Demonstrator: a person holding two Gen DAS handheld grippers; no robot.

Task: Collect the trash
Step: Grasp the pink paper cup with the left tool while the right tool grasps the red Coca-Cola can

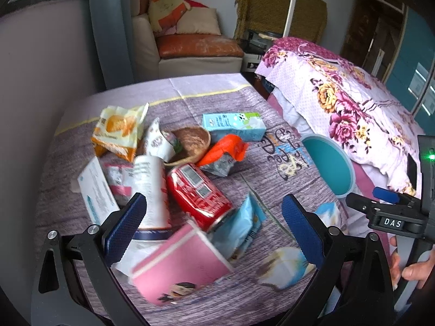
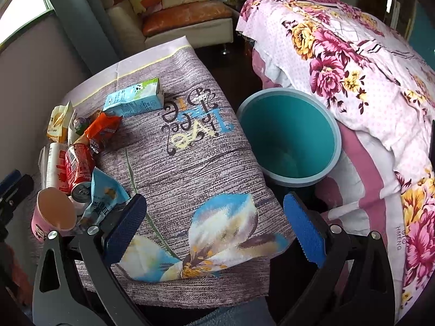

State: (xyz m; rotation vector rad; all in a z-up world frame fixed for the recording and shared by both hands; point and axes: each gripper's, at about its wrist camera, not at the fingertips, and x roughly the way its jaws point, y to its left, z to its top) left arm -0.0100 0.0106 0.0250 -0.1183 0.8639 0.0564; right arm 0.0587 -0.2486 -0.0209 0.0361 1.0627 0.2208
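Well, the table (image 2: 190, 157) with its grey-purple floral cloth carries the trash heap at its left side; the teal bin (image 2: 288, 141) stands off its right edge (beside the bed). In the heap lie a milk carton (image 1: 233, 126), red can (image 1: 198, 193) and pink cup (image 1: 179, 266). The left gripper (image 1: 212, 225) hovers over the cup, jaws wide, holding nothing; the right gripper (image 2: 214, 225) likewise gapes empty.

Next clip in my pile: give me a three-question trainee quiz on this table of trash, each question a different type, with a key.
1. True or false: the red can stands upright.
2. Which lies nearest the teal bin? A) milk carton B) pink cup C) orange wrapper
3. Fill in: both grippers, left and right, have their jaws ____.

Key: 1 false; 2 A; 3 open.
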